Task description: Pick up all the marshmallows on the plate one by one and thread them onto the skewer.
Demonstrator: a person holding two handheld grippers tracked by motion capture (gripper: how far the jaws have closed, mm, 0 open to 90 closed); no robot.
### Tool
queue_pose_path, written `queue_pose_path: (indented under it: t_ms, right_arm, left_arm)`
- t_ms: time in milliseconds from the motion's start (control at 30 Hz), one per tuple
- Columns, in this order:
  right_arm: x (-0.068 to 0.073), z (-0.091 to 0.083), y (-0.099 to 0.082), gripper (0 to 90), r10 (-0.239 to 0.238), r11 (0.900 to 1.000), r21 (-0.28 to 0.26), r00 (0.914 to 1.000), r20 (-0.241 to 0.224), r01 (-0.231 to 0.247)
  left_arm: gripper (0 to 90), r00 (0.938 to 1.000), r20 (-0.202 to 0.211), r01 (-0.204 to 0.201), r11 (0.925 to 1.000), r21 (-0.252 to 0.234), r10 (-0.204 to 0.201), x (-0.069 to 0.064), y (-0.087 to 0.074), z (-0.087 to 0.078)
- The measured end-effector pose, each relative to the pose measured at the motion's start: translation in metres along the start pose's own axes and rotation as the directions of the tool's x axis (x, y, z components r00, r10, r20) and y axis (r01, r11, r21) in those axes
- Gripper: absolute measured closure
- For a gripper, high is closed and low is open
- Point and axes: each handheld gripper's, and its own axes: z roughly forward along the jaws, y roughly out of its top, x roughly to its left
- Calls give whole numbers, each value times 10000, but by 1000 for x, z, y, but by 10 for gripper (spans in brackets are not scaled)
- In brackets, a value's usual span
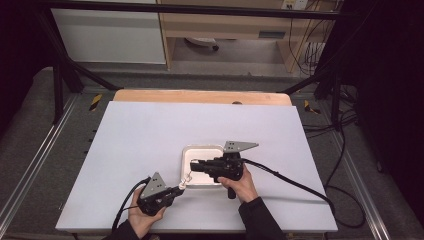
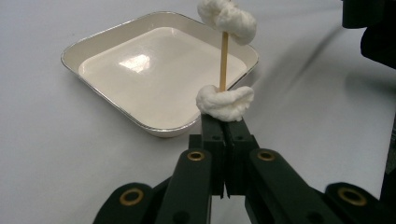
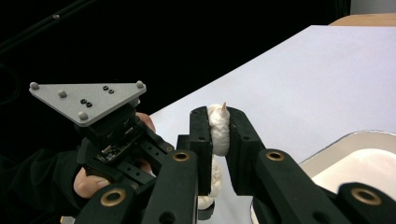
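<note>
The left gripper (image 2: 224, 122) holds the bottom of a thin wooden stick (image 2: 224, 60), its jaws clenched tight on it. The stick stands up straight, just beside the tray (image 2: 93, 44) and a little above the table (image 1: 150, 130). Two white marshmallows sit on the stick. The lower marshmallow (image 2: 225, 101) rests right on top of the left gripper's jaws. The upper marshmallow (image 3: 219, 129) is near the tip, and the right gripper (image 3: 219, 130) squeezes it from both sides, grasping it.

The marshmallows look soft, puffy and very light. They are lumpy and a bit wrinkled, like little pillows. I think they squash easily, so a hard squeeze could flatten or tear them. They may also be a bit sticky and cling to the stick. It seems best to hold one around its fat middle, gently, and pull straight along the stick.

The stick is thin, stiff and pale brown, with a pointy tip (image 3: 224, 105) poking out above the top marshmallow. It could snap if it gets bent, so holding it low near the end is a good spot.

The tray is smooth, shiny and cream-colored, with a silver rim and rounded corners. It has nothing in it. The table is flat and white.
</note>
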Motion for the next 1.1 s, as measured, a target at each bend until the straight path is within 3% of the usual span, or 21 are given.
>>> queue_pose_path:
  t_ms: [1100]
  right_arm:
    - [3,2,-6,826,-196,9997,163,9998,71,195]
  left_arm:
    - [887,10000,65,-7,10000,48,7,-1,-1,1]
